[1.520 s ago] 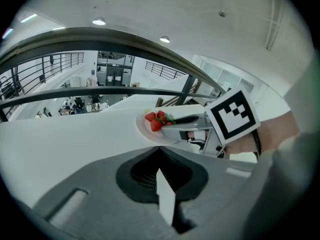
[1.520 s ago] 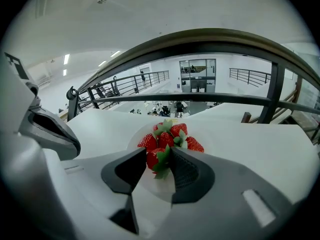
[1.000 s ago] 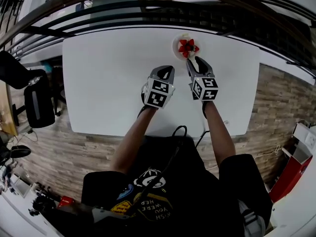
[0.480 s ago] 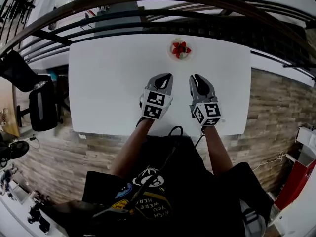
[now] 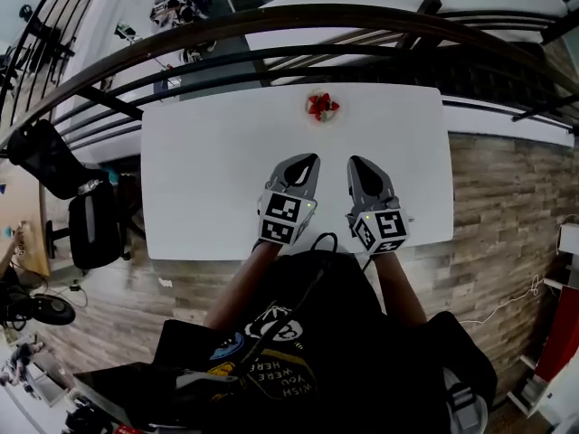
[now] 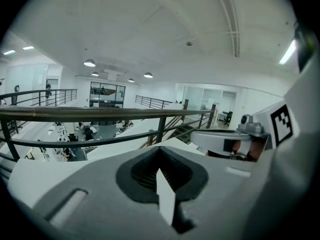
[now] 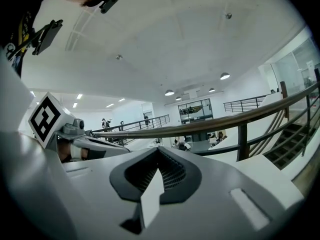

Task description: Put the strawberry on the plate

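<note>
In the head view the red strawberry (image 5: 319, 105) lies on a small white plate (image 5: 333, 108) at the far edge of the white table (image 5: 208, 170). Both grippers rest side by side near the table's front edge, far from the plate. My left gripper (image 5: 308, 159) is shut and empty, its tips pointing away from me. My right gripper (image 5: 355, 162) is also shut with nothing between its jaws. In the left gripper view (image 6: 161, 170) and the right gripper view (image 7: 159, 169) the jaws meet, tilted up toward the ceiling, so neither shows the plate.
A dark metal railing (image 5: 271, 39) runs just beyond the table's far edge, with a lower floor behind it. A black office chair (image 5: 86, 220) stands left of the table. Wood-look floor (image 5: 507, 197) lies to the right.
My right gripper has drawn back from the plate to the table's front edge and its jaws have shut. The left gripper moved back a little too. The strawberry stays on the plate.
</note>
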Motion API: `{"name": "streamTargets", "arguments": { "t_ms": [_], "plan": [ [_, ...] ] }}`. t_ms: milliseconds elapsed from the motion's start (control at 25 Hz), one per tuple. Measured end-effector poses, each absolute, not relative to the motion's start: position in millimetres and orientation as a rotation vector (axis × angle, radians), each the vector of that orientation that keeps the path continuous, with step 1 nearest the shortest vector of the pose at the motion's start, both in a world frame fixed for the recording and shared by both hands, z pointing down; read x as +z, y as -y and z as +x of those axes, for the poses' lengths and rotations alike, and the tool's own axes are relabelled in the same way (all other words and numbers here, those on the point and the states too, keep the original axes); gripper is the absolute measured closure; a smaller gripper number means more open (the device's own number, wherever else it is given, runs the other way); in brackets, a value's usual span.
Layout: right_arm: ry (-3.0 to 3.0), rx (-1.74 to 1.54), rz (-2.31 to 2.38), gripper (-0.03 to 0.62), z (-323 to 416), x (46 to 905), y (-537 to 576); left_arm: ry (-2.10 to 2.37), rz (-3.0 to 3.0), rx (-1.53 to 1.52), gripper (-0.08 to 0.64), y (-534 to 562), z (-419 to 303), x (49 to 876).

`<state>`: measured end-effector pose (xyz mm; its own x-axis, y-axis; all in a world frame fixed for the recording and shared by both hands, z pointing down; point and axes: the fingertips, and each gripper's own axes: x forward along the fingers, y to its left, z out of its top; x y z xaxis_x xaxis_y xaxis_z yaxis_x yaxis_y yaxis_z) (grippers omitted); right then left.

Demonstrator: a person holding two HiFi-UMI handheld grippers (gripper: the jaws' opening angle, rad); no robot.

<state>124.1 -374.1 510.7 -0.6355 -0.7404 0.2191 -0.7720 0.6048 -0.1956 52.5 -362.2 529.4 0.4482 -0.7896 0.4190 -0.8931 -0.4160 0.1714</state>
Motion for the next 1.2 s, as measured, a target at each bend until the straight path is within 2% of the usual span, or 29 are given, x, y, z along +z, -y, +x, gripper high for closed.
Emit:
{"name": "streamTargets", "arguments": {
  "t_ms": [360, 1200],
  "plan": [
    [2.726, 0.333, 1.32, 0.588, 116.9, 467.2, 290.0, 1.444, 2.424, 0.205, 0.56, 286.6, 55.9, 467.3],
    [2.72, 0.374, 1.341, 0.588, 96.3, 466.1, 203.1, 1.425, 2.422, 0.185, 0.56, 188.8, 27.4, 471.4]
  ]
}}
